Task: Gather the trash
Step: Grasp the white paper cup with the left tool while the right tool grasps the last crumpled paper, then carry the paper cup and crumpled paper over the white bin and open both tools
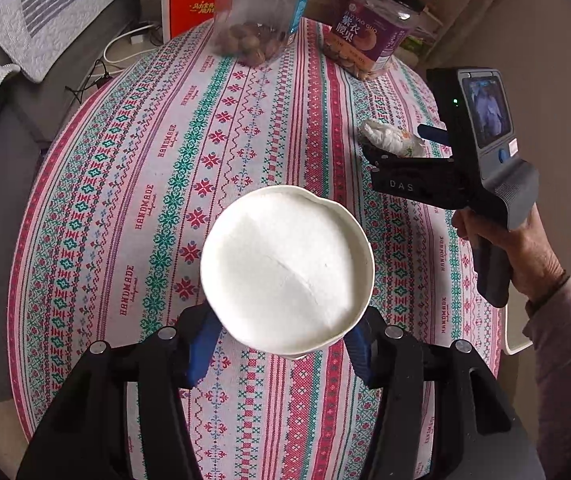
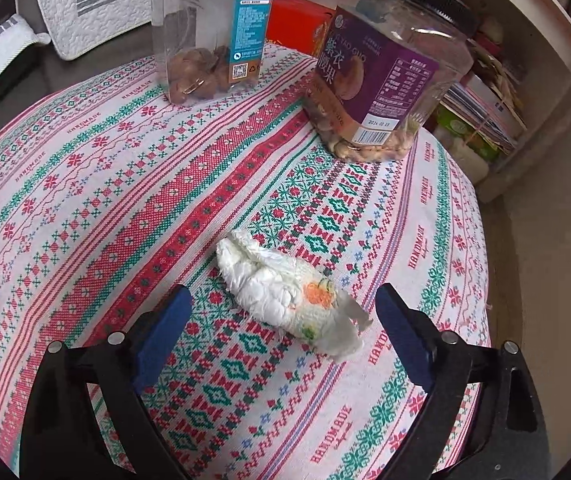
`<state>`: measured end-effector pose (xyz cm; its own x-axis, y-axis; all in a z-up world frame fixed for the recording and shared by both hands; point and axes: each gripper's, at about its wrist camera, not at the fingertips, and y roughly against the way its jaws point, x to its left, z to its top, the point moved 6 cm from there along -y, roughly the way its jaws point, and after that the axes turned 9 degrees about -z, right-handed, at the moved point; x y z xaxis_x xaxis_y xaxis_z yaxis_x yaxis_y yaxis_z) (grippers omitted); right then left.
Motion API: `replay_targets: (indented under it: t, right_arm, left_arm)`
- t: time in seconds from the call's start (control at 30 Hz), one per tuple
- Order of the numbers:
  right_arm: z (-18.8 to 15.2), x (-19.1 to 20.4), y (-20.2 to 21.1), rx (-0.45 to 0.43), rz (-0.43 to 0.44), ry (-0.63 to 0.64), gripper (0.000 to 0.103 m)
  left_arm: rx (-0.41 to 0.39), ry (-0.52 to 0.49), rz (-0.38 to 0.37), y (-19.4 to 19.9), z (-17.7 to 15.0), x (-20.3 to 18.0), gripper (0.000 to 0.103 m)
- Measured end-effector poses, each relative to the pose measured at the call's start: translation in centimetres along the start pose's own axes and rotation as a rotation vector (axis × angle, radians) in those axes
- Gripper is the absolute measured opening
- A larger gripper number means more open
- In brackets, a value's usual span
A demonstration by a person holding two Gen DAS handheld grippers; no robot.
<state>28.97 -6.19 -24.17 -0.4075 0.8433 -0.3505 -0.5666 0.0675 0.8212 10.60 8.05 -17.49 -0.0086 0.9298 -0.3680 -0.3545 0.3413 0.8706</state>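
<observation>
Crumpled wrapper not yet collected, lying on surface between wide-open right tongs; paper cup clamped in left tongs, empty.

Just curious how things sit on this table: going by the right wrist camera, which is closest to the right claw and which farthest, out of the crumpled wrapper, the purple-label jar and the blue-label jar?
1. Crumpled wrapper: lying between the open fingers of the right claw.
2. Purple-label jar: farther back, to the right.
3. Blue-label jar: farthest, back left at the table's far edge.
</observation>
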Motion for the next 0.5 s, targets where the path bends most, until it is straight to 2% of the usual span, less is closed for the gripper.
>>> replay_targets:
  t: [0.1,0.13,0.33,0.5]
  right_arm:
    - [0.0,-0.7,-0.2,-0.013,0.039,-0.099,0.054]
    - [-0.2,-1.0,-0.1,-0.014,0.045,-0.140,0.052]
    - [-1.9,-0.4,2.4,0.001,0.078,-0.256,0.049]
    - [-2.8,1.8,7.0,0.008,0.072,-0.274,0.049]
  left_arm:
    - [-0.002,0.007,0.011,-0.1,0.3,0.6,0.054]
    - [-0.008,0.017,0.017,0.0,0.4,0.9,0.054]
    - [-0.060,0.098,-0.011,1.9,1.1,2.5,0.054]
    - [-0.117,0.111,-0.024,4.1,1.2,2.6,0.054]
